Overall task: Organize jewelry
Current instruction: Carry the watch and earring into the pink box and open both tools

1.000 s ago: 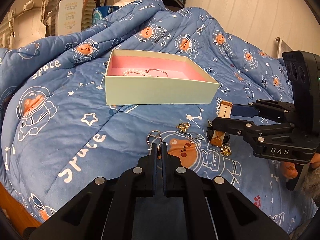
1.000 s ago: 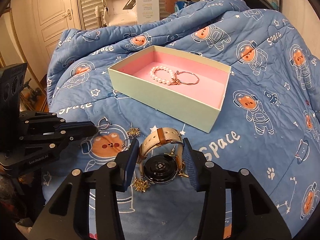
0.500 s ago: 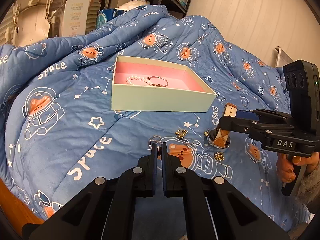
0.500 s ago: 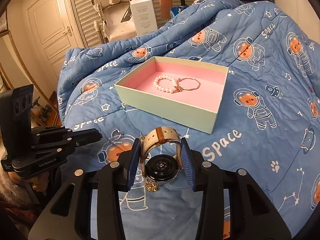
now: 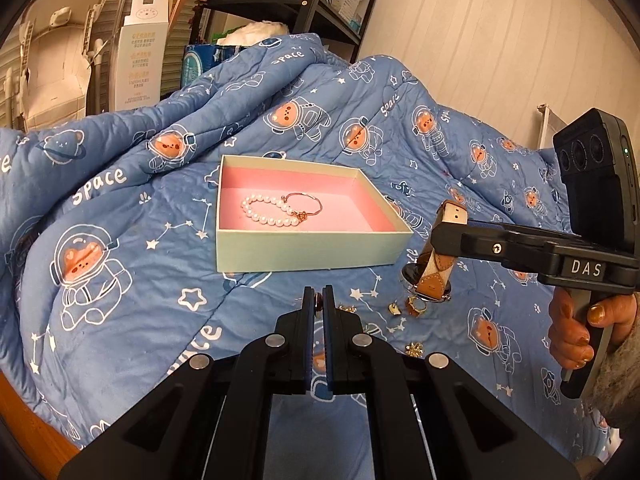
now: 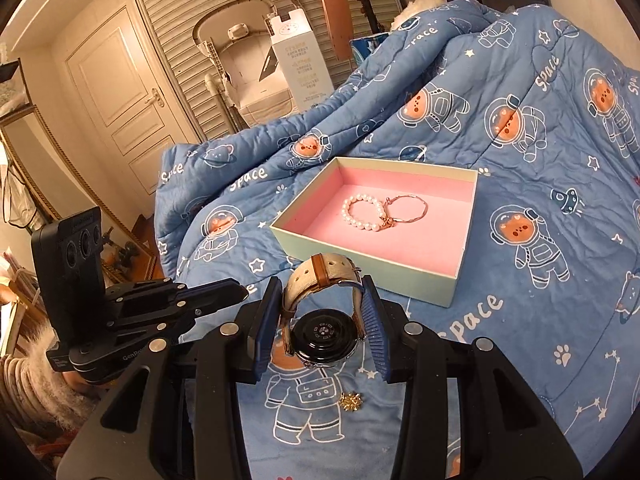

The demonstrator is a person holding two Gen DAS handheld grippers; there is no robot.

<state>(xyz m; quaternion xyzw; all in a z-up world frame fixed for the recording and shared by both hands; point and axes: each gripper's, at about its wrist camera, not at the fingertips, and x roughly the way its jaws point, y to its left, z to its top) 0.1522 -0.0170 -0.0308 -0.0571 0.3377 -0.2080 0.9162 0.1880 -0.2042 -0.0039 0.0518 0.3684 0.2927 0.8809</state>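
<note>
1. Left gripper [image 5: 319, 300], nearest the left wrist lens: jaws pressed together with a small dark-red-and-silver piece pinched at the tips; too small to identify. It has come up off the quilt since a second ago, when the tips sat low by a silver ring on the fabric.
2. Right gripper [image 6: 322, 312]: jaws part-way open and clamped on the strap of a round black-faced wristwatch with cream and tan strap [image 6: 320, 316]. The watch was resting on the quilt a second ago; now it hangs clear, at 3 o'clock in the left view. Jaw width barely changed.
3. Reading: both hands have a piece lifted, so the carry to the box looks next.
4. Left on the blue bear-astronaut print quilt [image 5: 120, 264]: a gold ring [image 5: 416, 307] and small gold star-shaped earrings [image 6: 351, 401], just below the watch.
5. Beyond, at 12 o'clock: shallow pale-green cardboard box with pink lining [image 5: 304, 254], open, holding a white pearl bracelet [image 5: 270, 212] touching a thin rose-gold bangle [image 5: 306, 205].
6. Person's hand [image 5: 576, 328] grips the right handle, 4 o'clock.
7. Room, farthest: bed with rumpled quilt, tall white carton [image 5: 138, 68], black metal shelving [image 5: 296, 0], slatted doors, panelled door [image 6: 128, 92].
</note>
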